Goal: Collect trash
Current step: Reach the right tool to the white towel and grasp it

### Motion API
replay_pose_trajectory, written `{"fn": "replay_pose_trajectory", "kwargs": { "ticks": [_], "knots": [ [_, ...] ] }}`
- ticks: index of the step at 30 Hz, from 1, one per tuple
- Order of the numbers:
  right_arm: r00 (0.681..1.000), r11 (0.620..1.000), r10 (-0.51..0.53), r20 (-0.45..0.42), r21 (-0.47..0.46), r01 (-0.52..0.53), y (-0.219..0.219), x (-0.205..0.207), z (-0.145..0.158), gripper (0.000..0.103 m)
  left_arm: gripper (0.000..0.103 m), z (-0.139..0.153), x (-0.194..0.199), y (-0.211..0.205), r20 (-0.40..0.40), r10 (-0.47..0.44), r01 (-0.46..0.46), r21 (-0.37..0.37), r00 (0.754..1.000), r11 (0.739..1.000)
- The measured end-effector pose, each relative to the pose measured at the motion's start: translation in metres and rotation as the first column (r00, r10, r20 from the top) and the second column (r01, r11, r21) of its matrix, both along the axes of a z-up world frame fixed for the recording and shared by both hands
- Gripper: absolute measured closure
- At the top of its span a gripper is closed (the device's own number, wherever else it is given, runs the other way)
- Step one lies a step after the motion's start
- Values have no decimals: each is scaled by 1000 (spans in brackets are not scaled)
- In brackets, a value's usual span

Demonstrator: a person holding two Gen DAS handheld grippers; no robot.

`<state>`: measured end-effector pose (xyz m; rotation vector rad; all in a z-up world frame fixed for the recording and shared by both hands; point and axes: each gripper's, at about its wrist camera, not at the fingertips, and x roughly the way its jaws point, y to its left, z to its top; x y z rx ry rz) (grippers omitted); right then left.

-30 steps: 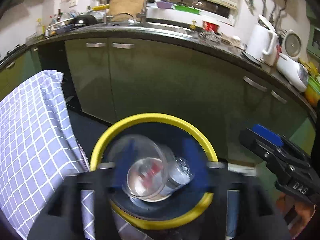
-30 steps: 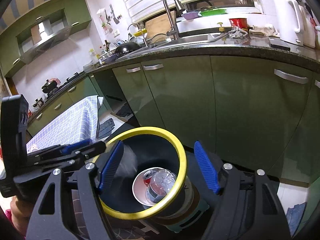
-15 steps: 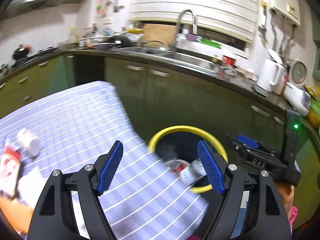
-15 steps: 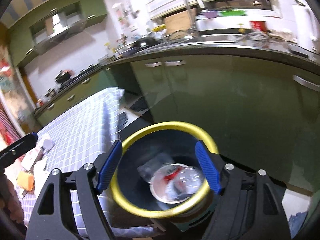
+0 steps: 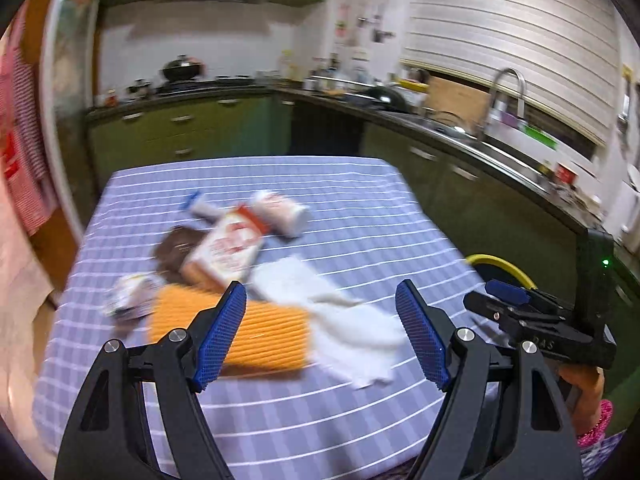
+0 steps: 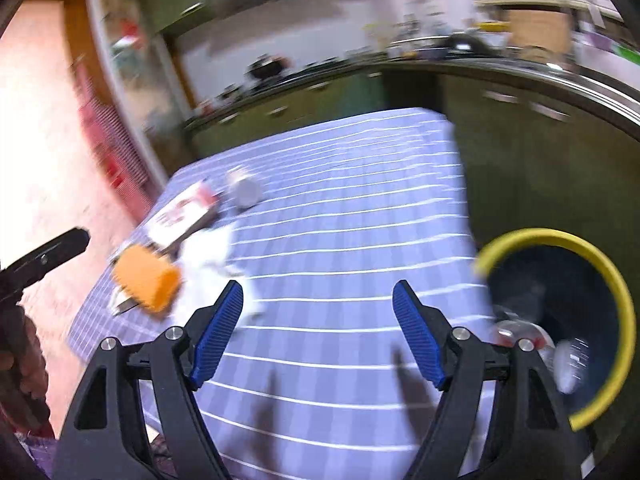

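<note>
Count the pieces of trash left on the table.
About 6, blurred: orange sponge, white napkin, red-and-white carton, white cup, crumpled wrapper, brown wrapper. More may be hidden.

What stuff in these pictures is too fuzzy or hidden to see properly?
- Printing on the red and white carton: left wrist view, motion blur makes it unreadable.
- Crumpled wrapper beside the orange sponge: same view, too blurred to identify.
- Inside the yellow-rimmed bin: right wrist view, blur and the right gripper hide the trash.
- Bin in left wrist view: mostly hidden behind the table edge.
- Counter items: both views, small and smeared.
</note>
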<state>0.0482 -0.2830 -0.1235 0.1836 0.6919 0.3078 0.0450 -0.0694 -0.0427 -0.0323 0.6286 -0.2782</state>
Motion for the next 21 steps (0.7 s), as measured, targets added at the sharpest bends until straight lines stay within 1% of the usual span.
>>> {"fn": "replay_pose_trajectory", "kwargs": {
  "ticks": [3,7,11,15,19,21],
  "knots": [
    [996,996,88,-4,-27,-88,36,10,-1,30,27,-5,-5,36,-5,64,-64,-12,998,998],
    [984,981,177,-32,-79,-179,75,24,-7,30,27,-9,-7,53,-5,107,-107,-23,994,994],
    [978,972,196,-69,-119,-203,89,30,-19,30,27,-11,-9,60,4,116,-115,-21,993,993],
    [976,968,181,-119,-151,-198,98,42,-33,30,26,-13,-9,63,-1,115,-115,-30,993,993],
    [975,963,175,-139,-183,-199,102,47,-39,30,26,-16,-8,63,-10,118,-118,-33,993,992],
    [975,955,170,-143,-218,-199,106,48,-40,31,26,-17,-7,61,-15,119,-120,-35,993,992]
  ]
}}
